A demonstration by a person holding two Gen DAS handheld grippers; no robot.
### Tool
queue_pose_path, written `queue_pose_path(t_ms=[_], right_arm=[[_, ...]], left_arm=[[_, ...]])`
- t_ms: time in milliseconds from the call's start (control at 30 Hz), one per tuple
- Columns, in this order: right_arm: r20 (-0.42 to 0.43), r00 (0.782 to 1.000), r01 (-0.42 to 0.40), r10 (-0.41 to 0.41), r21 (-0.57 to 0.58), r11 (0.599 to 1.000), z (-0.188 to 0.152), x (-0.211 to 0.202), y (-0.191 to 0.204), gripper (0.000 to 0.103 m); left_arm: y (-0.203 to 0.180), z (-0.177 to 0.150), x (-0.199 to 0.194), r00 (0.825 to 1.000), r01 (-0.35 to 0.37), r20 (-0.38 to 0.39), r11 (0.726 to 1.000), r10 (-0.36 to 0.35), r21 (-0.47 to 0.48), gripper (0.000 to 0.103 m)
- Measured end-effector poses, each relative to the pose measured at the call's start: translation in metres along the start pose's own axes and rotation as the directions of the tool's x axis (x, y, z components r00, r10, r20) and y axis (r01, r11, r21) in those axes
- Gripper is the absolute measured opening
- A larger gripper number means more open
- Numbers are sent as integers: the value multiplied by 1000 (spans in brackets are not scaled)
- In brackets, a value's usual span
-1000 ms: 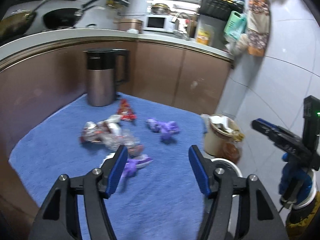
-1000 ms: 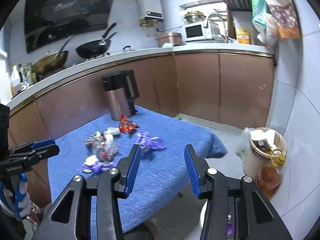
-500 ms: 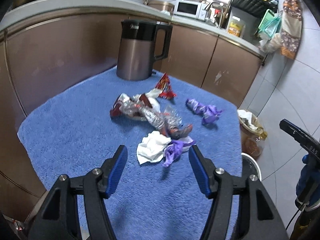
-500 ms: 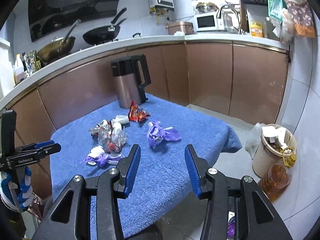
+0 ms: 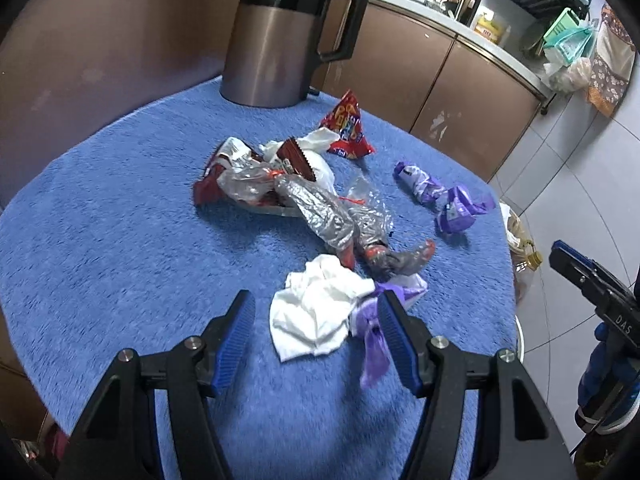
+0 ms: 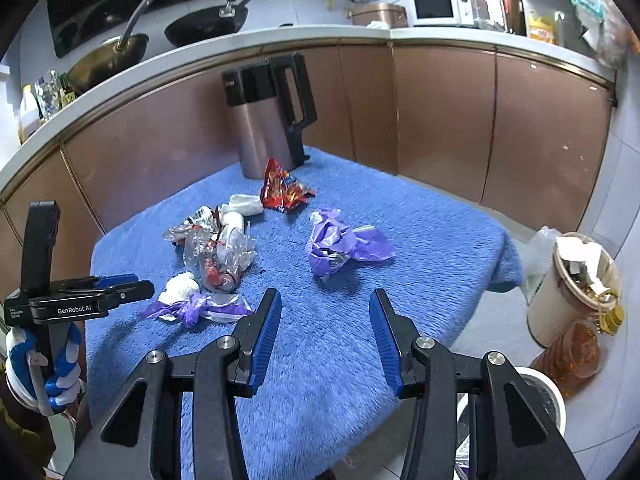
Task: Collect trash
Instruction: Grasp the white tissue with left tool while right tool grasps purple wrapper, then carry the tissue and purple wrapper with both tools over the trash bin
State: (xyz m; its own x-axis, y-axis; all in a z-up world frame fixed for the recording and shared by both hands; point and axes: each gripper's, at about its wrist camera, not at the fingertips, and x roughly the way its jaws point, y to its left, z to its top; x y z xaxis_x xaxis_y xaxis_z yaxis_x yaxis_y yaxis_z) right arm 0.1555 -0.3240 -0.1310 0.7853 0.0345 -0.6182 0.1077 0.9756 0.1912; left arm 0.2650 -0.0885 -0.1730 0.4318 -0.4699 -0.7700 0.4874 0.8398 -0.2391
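A blue towel [image 6: 360, 216] covers the small table beside brown kitchen cabinets [image 6: 440, 120]. Trash wrappers [image 5: 304, 196] lie in its middle, near a kettle [image 5: 276, 40]. Left gripper [image 5: 316, 320] and right gripper [image 6: 324, 320] stand open, holding nothing.

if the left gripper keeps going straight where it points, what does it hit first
Most likely the crumpled white tissue lying between the open left gripper fingers, with the purple wrapper beside it; depth is hard to judge.

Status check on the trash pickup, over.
Left gripper and right gripper: jaws open, empty. White tissue lies between left jaws, untouched. Kettle stands behind the trash, clear.
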Motion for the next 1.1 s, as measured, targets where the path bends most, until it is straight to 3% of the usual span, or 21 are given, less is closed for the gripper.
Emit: queue_pose_path(t_ms=[200,300,567,767,867,933,1100], right_arm=[[-41,999,-26,26,1,1000,12,41,0,46],[-48,999,-20,20,0,1000,20,63,0,51],[-65,998,10,-11,-16,1000,35,102,4,56],[-103,994,32,-34,-26,999,37,124,9,56],[-123,992,36,-39,-29,999,34,131,12,52],[-136,990,37,-40,-25,999,31,134,11,43],[-120,993,1,0,9,1000,26,128,5,37]], left_arm=[[2,8,30,997,18,-71,1000,-18,-5,61],[1,9,36,997,8,-79,1000,-7,13,61],[9,5,43,996,23,-85,1000,-24,-5,49],[7,-1,37,996,39,-78,999,-40,-6,35],[10,-4,32,996,49,-70,999,-50,-24,28],[13,-6,27,996,62,-62,997,-64,-41,21],[22,-8,13,997,72,-32,994,-75,-81,18]])
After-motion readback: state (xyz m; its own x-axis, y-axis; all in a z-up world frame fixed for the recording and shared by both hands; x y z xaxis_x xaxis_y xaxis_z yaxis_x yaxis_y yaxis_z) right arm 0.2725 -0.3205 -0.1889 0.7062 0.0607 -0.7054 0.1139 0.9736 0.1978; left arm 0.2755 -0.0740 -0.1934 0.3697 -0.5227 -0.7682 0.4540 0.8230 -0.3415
